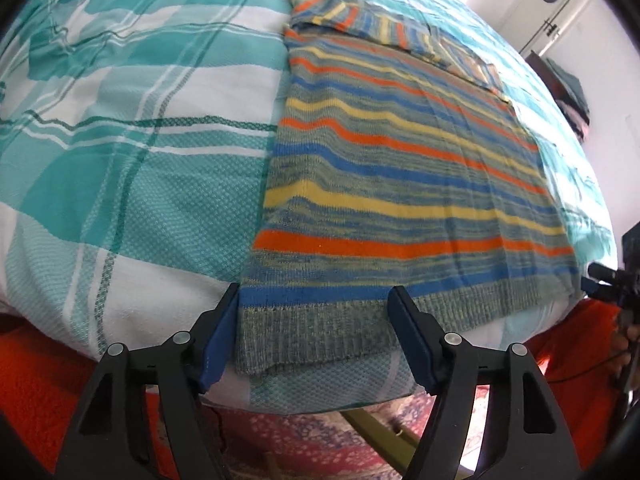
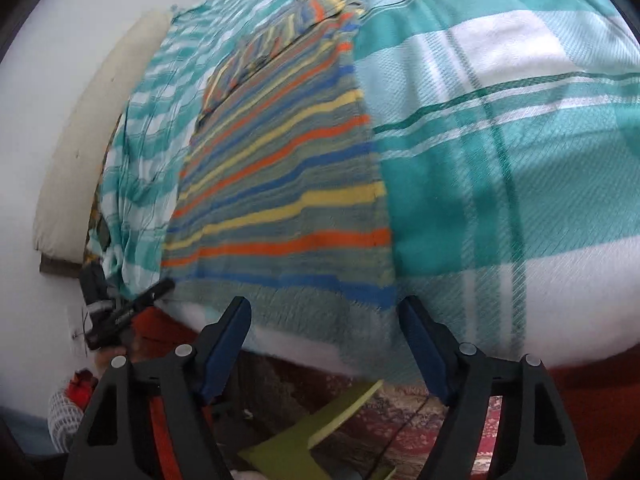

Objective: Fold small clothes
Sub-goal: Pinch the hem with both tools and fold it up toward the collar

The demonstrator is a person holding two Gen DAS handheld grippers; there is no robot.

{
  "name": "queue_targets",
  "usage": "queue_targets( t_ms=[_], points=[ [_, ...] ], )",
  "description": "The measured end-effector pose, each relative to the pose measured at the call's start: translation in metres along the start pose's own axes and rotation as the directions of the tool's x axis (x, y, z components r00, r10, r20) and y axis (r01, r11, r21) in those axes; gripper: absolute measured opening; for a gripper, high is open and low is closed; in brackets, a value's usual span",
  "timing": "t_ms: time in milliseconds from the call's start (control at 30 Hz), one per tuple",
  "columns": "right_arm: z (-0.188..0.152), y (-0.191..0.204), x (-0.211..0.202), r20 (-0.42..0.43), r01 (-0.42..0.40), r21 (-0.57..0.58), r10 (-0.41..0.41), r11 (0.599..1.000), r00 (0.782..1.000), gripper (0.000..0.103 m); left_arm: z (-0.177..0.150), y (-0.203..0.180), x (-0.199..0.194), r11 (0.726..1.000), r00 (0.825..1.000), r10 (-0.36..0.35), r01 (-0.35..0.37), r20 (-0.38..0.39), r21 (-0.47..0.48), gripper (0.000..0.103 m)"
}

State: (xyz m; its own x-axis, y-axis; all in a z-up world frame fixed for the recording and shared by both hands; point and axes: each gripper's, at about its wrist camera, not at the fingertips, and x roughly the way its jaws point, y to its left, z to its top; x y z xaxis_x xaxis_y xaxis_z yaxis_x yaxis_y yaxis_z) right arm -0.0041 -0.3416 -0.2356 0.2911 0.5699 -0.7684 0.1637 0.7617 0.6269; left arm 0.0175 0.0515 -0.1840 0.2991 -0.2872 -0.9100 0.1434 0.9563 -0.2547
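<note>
Striped sweater [image 1: 400,184] lay flat on the teal-and-white checked bedspread [image 1: 132,160], its ribbed hem [image 1: 320,332] at the near edge of the bed, where the left gripper [image 1: 314,304] stood with jaws apart around the hem's left corner and the right gripper [image 2: 324,316] likewise straddled the right corner, neither one's pads visibly pressing the knit. Farther off, the folded-in sleeves [image 1: 360,20] lay across the sweater's top end, towards the white wall [image 1: 600,40].
</note>
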Motion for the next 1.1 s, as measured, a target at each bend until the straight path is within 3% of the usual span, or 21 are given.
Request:
queue_targets(
  t_ms=[100,200,233,267,300,333,433,567,700,867,1100],
  points=[
    [0.0,-0.024,0.002,0.04,-0.125,0.142,0.12,0.982,0.992,0.08,0.002,0.005,0.003,0.999,0.999,-0.031,0.031,-0.014,-0.02,0.075],
    [0.001,-0.03,0.011,0.001,-0.18,0.123,0.181,0.976,0.983,0.078,0.004,-0.002,0.009,1.0,0.999,0.0,0.001,-0.035,0.018,0.073],
    [0.003,-0.03,0.011,-0.01,-0.18,0.118,0.183,0.976,0.983,0.073,0.004,-0.006,0.008,0.999,0.999,0.025,-0.024,-0.035,0.043,0.057],
    [0.004,-0.03,0.01,-0.017,-0.175,0.117,0.178,0.978,0.984,0.054,0.005,-0.01,0.006,0.997,0.998,0.048,-0.045,-0.036,0.066,0.045],
    [0.005,-0.031,0.009,-0.03,-0.162,0.116,0.166,0.98,0.986,0.019,0.006,-0.011,0.003,0.996,0.998,0.053,-0.05,-0.042,0.073,0.019],
    [0.006,-0.03,0.01,-0.047,-0.149,0.11,0.155,0.983,0.987,0.008,0.007,-0.008,-0.001,0.998,0.998,0.027,-0.024,-0.055,0.056,0.007],
    [0.008,-0.024,0.001,-0.041,-0.161,0.086,0.165,0.983,0.985,0.007,0.01,0.002,-0.014,1.0,0.998,-0.02,0.021,-0.059,0.011,0.006],
    [0.014,-0.012,-0.017,0.03,-0.26,0.07,0.258,0.963,0.966,0.007,0.021,0.01,-0.024,0.996,0.995,-0.085,0.083,-0.05,-0.042,0.005],
    [0.032,-0.003,-0.029,0.109,-0.328,0.058,0.32,0.943,0.941,0.007,0.051,0.017,-0.036,0.985,0.99,-0.137,0.14,0.036,-0.099,0.005],
    [0.083,0.007,-0.034,0.217,-0.35,0.043,0.333,0.936,0.918,0.007,0.116,0.023,-0.036,0.973,0.98,-0.158,0.176,0.124,-0.152,0.005],
    [0.177,0.008,-0.032,0.307,-0.362,0.049,0.331,0.931,0.892,0.007,0.221,0.022,-0.01,0.967,0.973,-0.173,0.197,0.153,-0.162,0.005]
  ],
)
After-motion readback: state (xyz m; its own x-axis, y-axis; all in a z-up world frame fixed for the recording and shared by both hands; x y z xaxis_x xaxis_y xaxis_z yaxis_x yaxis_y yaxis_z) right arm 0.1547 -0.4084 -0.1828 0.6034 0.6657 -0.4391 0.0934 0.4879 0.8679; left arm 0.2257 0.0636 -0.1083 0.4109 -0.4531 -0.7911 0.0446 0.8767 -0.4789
